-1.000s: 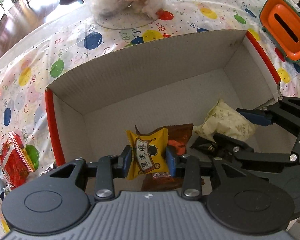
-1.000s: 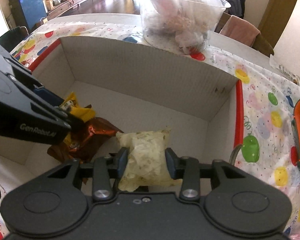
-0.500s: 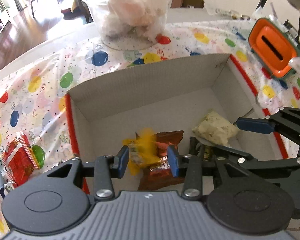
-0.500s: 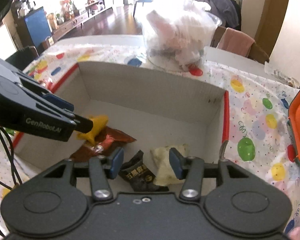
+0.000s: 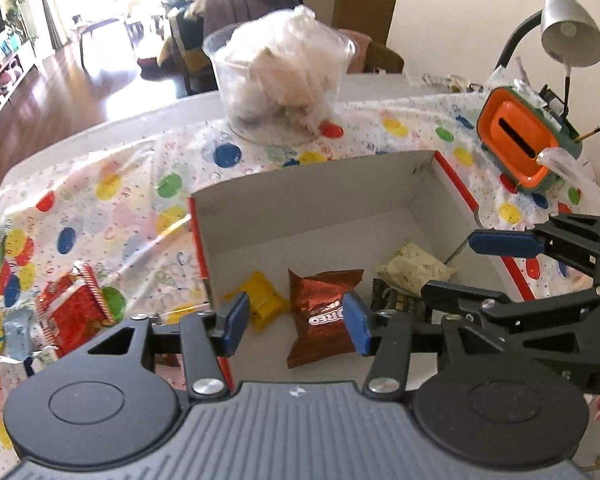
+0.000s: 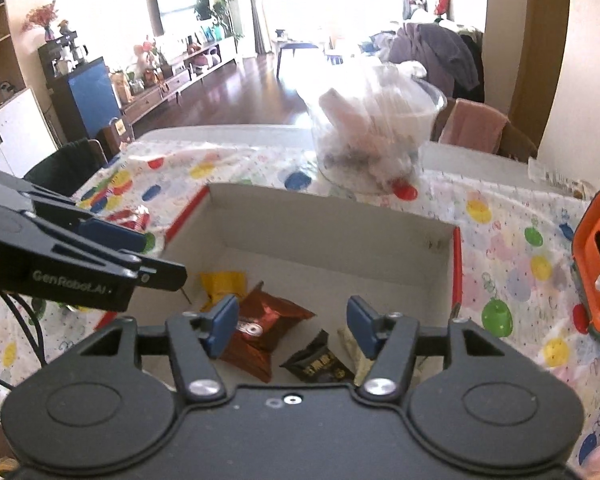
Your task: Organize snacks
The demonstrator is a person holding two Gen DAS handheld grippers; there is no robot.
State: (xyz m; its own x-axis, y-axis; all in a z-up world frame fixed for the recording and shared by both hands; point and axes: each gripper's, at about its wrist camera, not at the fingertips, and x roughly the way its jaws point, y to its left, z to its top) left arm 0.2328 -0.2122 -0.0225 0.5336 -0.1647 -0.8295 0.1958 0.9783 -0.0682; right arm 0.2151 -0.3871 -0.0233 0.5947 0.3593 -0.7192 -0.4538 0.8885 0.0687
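Dotted tablecloth [image 5: 100,208]; box [image 5: 312,184] beneath both spread, empty grippers [image 5: 296,322] [image 6: 288,326]. Loose red packet [image 5: 74,308], leftward, might be overlooked.

My right gripper [image 6: 292,326] hangs over the near edge of the cardboard box [image 6: 332,224], its blue-padded fingers [image 6: 224,320] spread wide and holding nothing. On the box floor lie four packets: a yellow snack packet [image 6: 222,282] toward the far left, a red-brown Oreo packet [image 6: 268,328] beside it, a black snack packet [image 6: 318,364] nearest me, and a pale packet [image 6: 350,350] partly hidden behind my right finger. My left gripper [image 6: 140,252] reaches in from the left, above the box's red-edged left wall. Beyond the box, on the balloon-print desk cover [image 6: 500,240], stands a clear plastic tub [image 6: 376,136]. An orange container [image 6: 598,264] sits at the right.
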